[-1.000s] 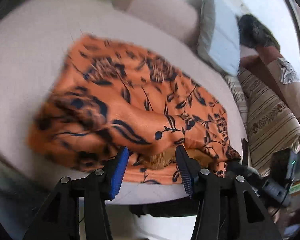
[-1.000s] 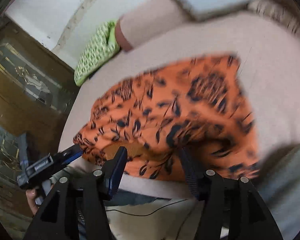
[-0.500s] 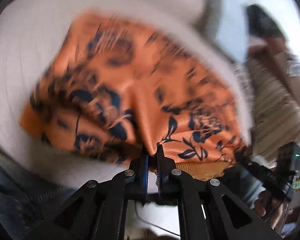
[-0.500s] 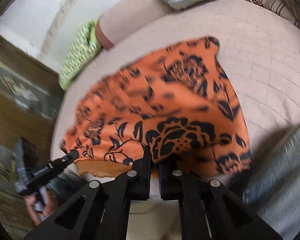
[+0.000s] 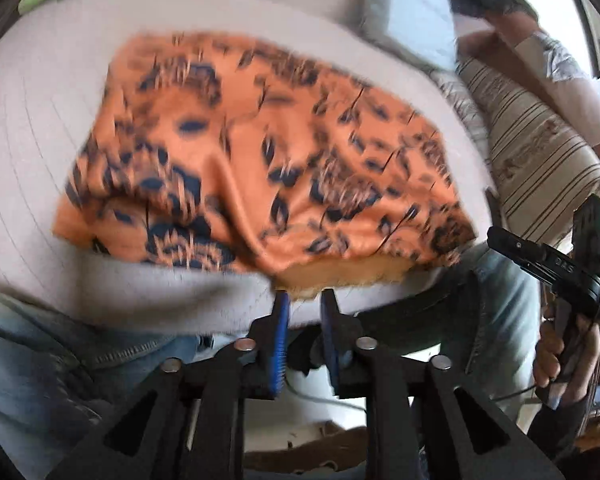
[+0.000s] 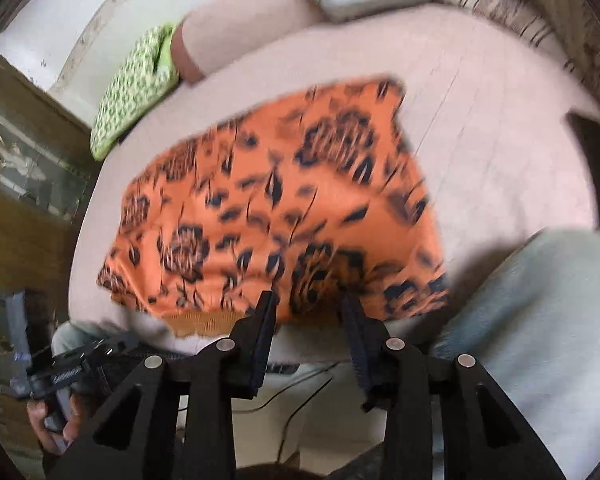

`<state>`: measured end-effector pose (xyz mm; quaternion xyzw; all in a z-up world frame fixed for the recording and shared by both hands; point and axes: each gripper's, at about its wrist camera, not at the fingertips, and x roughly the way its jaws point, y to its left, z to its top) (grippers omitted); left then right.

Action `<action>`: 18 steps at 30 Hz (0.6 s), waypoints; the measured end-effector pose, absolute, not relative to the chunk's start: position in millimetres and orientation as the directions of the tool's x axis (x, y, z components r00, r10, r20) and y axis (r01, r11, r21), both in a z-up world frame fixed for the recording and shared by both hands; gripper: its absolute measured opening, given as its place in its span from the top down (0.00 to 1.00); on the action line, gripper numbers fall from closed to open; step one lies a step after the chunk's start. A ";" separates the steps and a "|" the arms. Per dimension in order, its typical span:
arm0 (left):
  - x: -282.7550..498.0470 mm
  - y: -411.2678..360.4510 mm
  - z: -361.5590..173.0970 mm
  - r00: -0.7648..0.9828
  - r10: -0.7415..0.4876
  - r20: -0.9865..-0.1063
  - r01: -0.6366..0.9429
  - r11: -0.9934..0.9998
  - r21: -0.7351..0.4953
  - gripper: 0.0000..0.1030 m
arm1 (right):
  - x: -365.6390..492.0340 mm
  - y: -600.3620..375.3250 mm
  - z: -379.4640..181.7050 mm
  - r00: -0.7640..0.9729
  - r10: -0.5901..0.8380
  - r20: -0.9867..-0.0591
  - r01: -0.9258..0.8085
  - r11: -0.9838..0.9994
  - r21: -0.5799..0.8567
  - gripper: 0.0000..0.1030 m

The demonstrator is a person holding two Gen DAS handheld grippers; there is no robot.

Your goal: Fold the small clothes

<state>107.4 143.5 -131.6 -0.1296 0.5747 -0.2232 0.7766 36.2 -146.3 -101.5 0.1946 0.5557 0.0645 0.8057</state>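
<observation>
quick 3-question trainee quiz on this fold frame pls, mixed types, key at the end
1. True or false: the orange floral garment lies on the pale bedspread.
2. Multiple choice: the green patterned cushion in the right wrist view sits (a) on the garment, (b) beyond the garment's far left corner, (c) between the right gripper's fingers.
3. Short answer: is the left gripper clamped on the garment's near hem?

Key: 1 true. 2 b. 3 No: its jaws are opening, pads apart at the hem; the right gripper is opening too.
</observation>
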 end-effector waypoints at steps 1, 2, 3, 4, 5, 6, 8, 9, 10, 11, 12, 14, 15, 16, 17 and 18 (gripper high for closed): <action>110.3 147.4 -124.9 0.263 -0.501 -0.825 0.198 0.865 -0.462 0.74 | 40.9 -148.7 -91.8 0.403 0.304 -0.863 0.111 0.920 0.376 0.64; 119.2 150.9 -119.5 0.291 -0.494 -0.819 0.192 0.869 -0.455 0.74 | 47.2 -148.1 -89.5 0.419 0.303 -0.856 0.109 0.919 0.379 0.64; 125.0 153.2 -117.6 0.305 -0.483 -0.821 0.183 0.876 -0.447 0.74 | 54.6 -149.5 -85.3 0.433 0.302 -0.849 0.106 0.918 0.381 0.64; 134.3 155.6 -116.7 0.321 -0.469 -0.822 0.171 0.883 -0.437 0.74 | 65.2 -145.3 -85.4 0.438 0.299 -0.848 0.095 0.922 0.374 0.64; 144.2 157.6 -119.4 0.335 -0.457 -0.824 0.161 0.889 -0.428 0.74 | 67.7 -145.5 -88.3 0.436 0.302 -0.848 0.082 0.925 0.371 0.65; 151.9 159.1 -124.0 0.349 -0.426 -0.835 0.143 0.905 -0.401 0.74 | 77.3 -139.9 -97.3 0.416 0.301 -0.858 0.071 0.930 0.361 0.66; 164.1 164.8 -147.3 0.358 -0.321 -0.877 0.086 0.946 -0.311 0.74 | 87.0 -138.0 -125.5 0.338 0.278 -0.899 0.089 0.941 0.325 0.70; 167.6 167.9 -162.9 0.335 -0.299 -0.893 0.062 0.953 -0.296 0.74 | 90.2 -135.2 -141.2 0.310 0.262 -0.914 0.103 0.946 0.306 0.70; 170.3 172.5 -181.7 0.276 -0.271 -0.922 0.027 0.961 -0.275 0.80 | 90.7 -134.9 -159.2 0.276 0.239 -0.931 0.124 0.952 0.281 0.70; 169.8 177.9 -187.2 0.259 -0.285 -0.923 -0.001 0.956 -0.295 0.80 | 88.7 -136.6 -175.0 0.252 0.237 -0.938 0.138 0.951 0.277 0.72; 168.4 182.2 -181.8 0.279 -0.303 -0.911 -0.008 0.948 -0.318 0.80 | 85.6 -139.6 -179.7 0.271 0.250 -0.930 0.141 0.945 0.295 0.72; 164.9 191.4 -166.6 0.325 -0.334 -0.885 -0.013 0.934 -0.357 0.80 | 84.8 -140.7 -169.8 0.286 0.260 -0.922 0.139 0.941 0.308 0.68; 160.7 199.3 -158.9 0.373 -0.352 -0.858 -0.025 0.921 -0.389 0.80 | 84.1 -140.1 -163.8 0.298 0.265 -0.917 0.131 0.940 0.314 0.68; 154.9 209.2 -148.2 0.431 -0.367 -0.824 -0.045 0.904 -0.426 0.79 | 82.1 -138.8 -155.8 0.318 0.264 -0.911 0.120 0.942 0.314 0.67; 149.7 222.5 -139.6 0.487 -0.369 -0.791 -0.075 0.885 -0.460 0.77 | 79.6 -136.5 -144.3 0.352 0.268 -0.897 0.095 0.943 0.320 0.66; 146.8 229.5 -137.7 0.510 -0.360 -0.781 -0.100 0.877 -0.469 0.75 | 77.1 -132.8 -135.3 0.377 0.283 -0.882 0.068 0.941 0.332 0.66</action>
